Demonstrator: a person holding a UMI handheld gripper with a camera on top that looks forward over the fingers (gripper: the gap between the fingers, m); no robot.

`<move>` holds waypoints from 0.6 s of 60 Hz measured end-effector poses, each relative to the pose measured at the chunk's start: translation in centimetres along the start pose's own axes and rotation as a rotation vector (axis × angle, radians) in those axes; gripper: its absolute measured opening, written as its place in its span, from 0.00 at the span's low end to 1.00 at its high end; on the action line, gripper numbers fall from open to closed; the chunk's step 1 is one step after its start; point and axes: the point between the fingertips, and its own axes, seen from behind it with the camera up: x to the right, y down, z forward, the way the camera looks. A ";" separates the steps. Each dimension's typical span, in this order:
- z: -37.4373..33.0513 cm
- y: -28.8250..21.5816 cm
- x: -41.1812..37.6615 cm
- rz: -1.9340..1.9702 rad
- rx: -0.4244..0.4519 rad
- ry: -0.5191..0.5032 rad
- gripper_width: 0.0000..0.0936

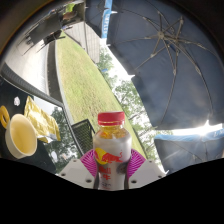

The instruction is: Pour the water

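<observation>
A clear bottle (pixel 111 150) with a red cap, yellow liquid and a red-and-yellow label stands upright between my gripper's (pixel 112 160) fingers. The magenta pads (pixel 91 160) press against both its sides, so the gripper is shut on it. The bottle appears lifted, with only lawn and sky behind it. A yellow cup (pixel 21 135) stands on a dark table (pixel 45 152) to the left of the fingers, next to yellow containers (pixel 41 120).
A large grey parasol (pixel 160 55) spreads overhead to the right. A green lawn strip (pixel 85 80) runs away ahead, with trees (pixel 125 95) beyond the bottle. A dark slatted chair (pixel 80 135) stands just left of the bottle.
</observation>
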 end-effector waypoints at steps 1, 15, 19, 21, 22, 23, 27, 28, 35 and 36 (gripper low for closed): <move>-0.1 0.3 0.2 0.120 0.001 -0.010 0.35; -3.4 1.9 -9.6 1.164 -0.162 -0.285 0.35; -3.0 3.7 -10.1 1.172 -0.160 -0.309 0.35; -3.5 3.7 -10.6 1.171 -0.139 -0.310 0.35; -3.4 3.4 -10.5 1.172 -0.136 -0.313 0.35; -3.0 3.8 -11.1 1.178 -0.135 -0.323 0.36; -3.6 3.7 -12.4 1.216 -0.143 -0.358 0.36; -3.2 3.7 -12.7 1.219 -0.138 -0.364 0.36; -3.2 4.5 -15.3 1.179 -0.152 -0.416 0.39; -3.2 4.6 -15.6 1.170 -0.162 -0.423 0.39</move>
